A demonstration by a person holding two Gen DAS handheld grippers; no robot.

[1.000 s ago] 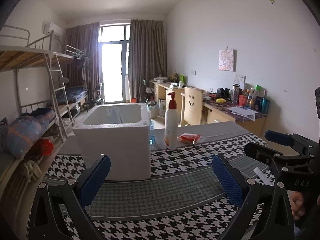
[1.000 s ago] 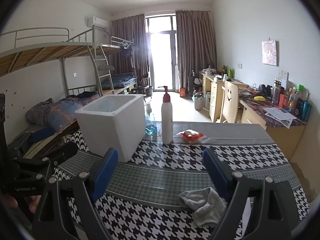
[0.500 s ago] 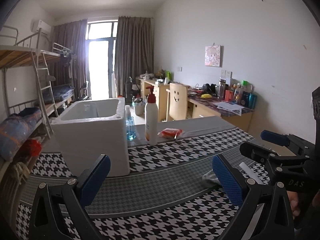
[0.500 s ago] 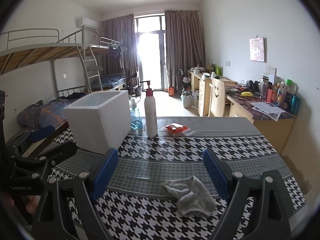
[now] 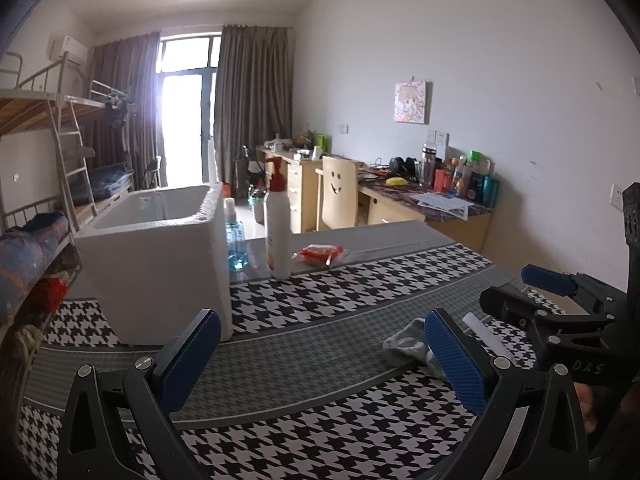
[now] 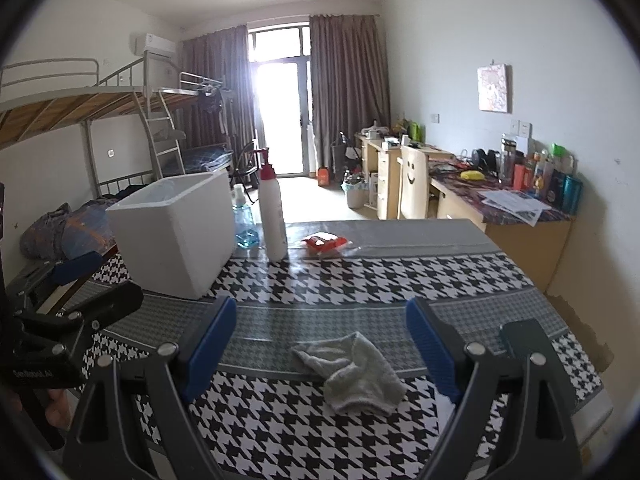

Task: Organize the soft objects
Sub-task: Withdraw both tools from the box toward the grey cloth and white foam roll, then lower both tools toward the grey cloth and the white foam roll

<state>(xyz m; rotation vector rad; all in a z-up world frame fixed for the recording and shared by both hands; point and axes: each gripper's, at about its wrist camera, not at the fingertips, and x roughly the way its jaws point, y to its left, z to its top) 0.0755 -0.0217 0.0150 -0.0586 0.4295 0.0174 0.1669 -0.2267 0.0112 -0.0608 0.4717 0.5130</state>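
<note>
While both wrist views are sliding rightward across the table compared with 1 second ago, the grey cloth (image 6: 352,372) is coming into the middle of the right view, lying crumpled on the houndstooth tablecloth (image 6: 360,280) just ahead of the right gripper (image 6: 322,348). That gripper is spread wide, grasping nothing. The left gripper (image 5: 320,356) is likewise gaping and empty, and the cloth is now showing at its right finger. The white foam box (image 5: 160,256) is drifting left, well apart, probably the cloth's destination.
</note>
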